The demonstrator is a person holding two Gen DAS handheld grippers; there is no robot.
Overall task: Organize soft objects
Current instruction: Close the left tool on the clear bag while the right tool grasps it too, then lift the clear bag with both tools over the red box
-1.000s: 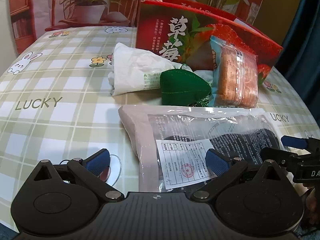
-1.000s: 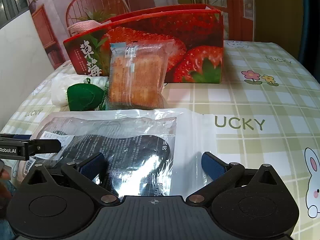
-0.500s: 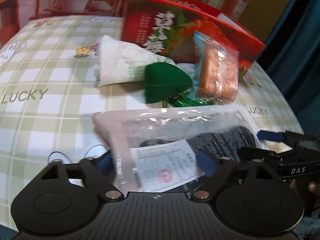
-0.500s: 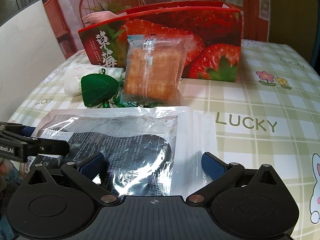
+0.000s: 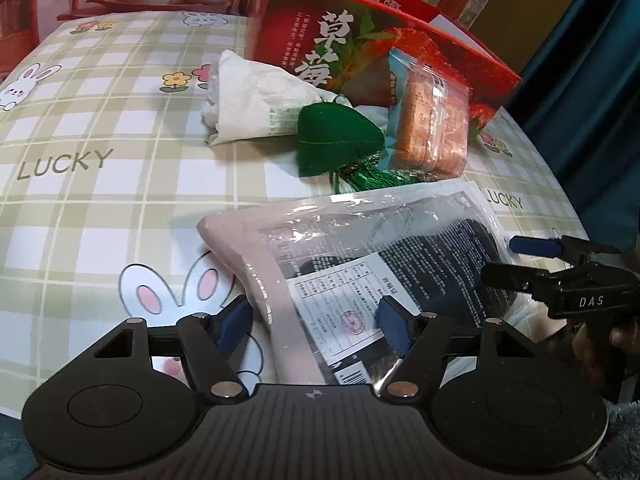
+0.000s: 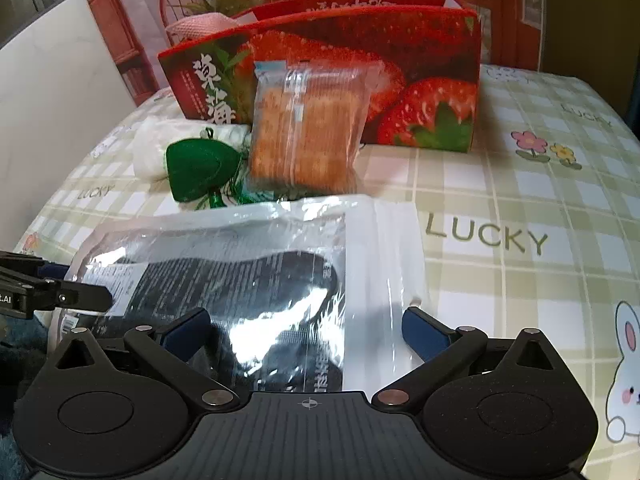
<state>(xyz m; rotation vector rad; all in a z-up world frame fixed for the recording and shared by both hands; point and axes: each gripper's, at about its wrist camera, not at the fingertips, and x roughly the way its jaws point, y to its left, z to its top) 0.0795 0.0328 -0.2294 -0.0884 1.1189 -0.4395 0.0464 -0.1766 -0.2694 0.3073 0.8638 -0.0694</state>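
A flat clear plastic bag [image 5: 360,248] with dark fabric and a white label inside lies at the table's near edge; it also shows in the right wrist view [image 6: 256,264]. My left gripper [image 5: 316,324] is open, its fingers either side of the bag's near left corner. My right gripper [image 6: 304,330] is open around the bag's near right part. Behind the bag lie a green stuffed pouch [image 5: 336,140], a white soft bundle [image 5: 256,100] and a packet of orange crackers [image 6: 304,136].
A red strawberry-print paper bag [image 6: 420,68] stands open behind the objects; it also shows in the left wrist view [image 5: 340,40]. The table has a green checked cloth [image 5: 88,184] printed with LUCKY and rabbits. The right gripper shows in the left wrist view [image 5: 532,260].
The left gripper has shifted right and closer, so its fingers now straddle the bag's near left corner. The right gripper has moved slightly forward over the bag. Both stay open.
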